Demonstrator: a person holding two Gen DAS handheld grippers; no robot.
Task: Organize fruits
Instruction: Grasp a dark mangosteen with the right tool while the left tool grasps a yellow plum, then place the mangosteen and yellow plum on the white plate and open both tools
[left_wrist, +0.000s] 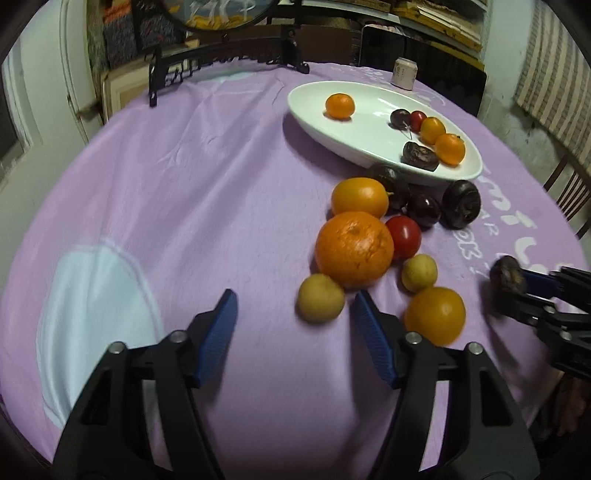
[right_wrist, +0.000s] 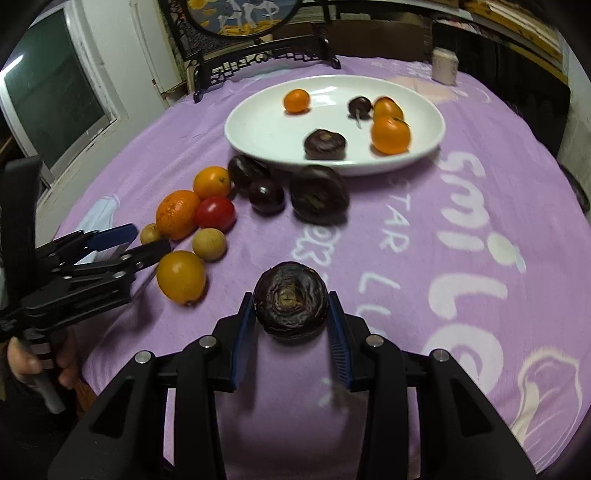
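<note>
Purple tablecloth (right_wrist: 369, 206) with white lettering, white plate (right_wrist: 258, 125), orange citrus (left_wrist: 354, 248).

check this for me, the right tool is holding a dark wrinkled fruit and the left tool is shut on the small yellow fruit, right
Not quite. The right tool does grip the dark wrinkled fruit, but the left tool is open and holds nothing; the small yellow fruit lies on the cloth just ahead of its fingertips, as the left wrist view shows.

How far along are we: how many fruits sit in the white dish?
6 in the white dish: a mandarin alone toward its left end; clustered toward the right, a dark round fruit, a red tomato, a farther orange, a nearer orange, a wrinkled dark fruit.
</note>
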